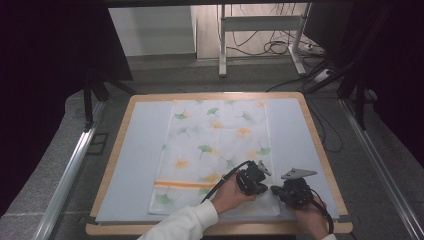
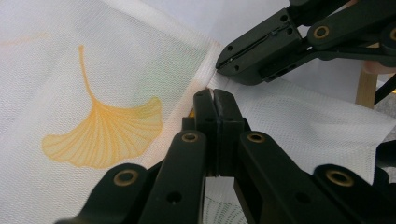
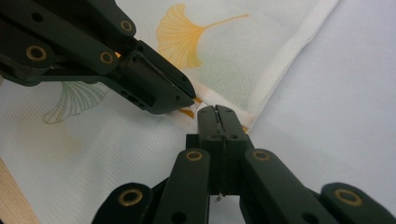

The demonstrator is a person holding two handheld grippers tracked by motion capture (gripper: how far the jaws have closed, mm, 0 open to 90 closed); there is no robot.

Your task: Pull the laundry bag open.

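- Cloth [image 1: 215, 150] lies flat along the middle of a pale blue mat [image 1: 135, 160] that covers a wooden table [image 1: 107, 172]; it is white and thin, printed with green and yellow ginkgo leaves, with an orange stripe [image 1: 177, 184] across it near the person's end
- Left gripper [image 1: 257, 177] sits over the near right part of the cloth, held in the person's left hand [image 1: 231, 196], whose white sleeve [image 1: 182, 225] comes in from the bottom edge of the high view
- Right gripper [image 1: 280, 191] is just beside it, at the cloth's near right corner, with the right hand [image 1: 310, 216] behind it and a grey three-cornered plate [image 1: 298, 173] on top
- In the left gripper view the left gripper [image 2: 215, 98] has its jaws clenched together, tips down at a raised fold in the cloth's hemmed edge [image 2: 205, 70]; whether fabric is pinched between them cannot be told
- The right gripper [image 2: 223, 59] shows in that same view, its tip pressed close at the same ridge of fabric, just beyond the left one
- In the right gripper view the right gripper [image 3: 218, 114] is likewise clenched, tips at the white hem [image 3: 280, 65] where cloth meets mat; a grip on the fabric cannot be confirmed
- A yellow ginkgo leaf [image 3: 184, 35] lies just past the two tips, and the left gripper [image 3: 189, 95] comes in from the upper left, nearly touching the right one
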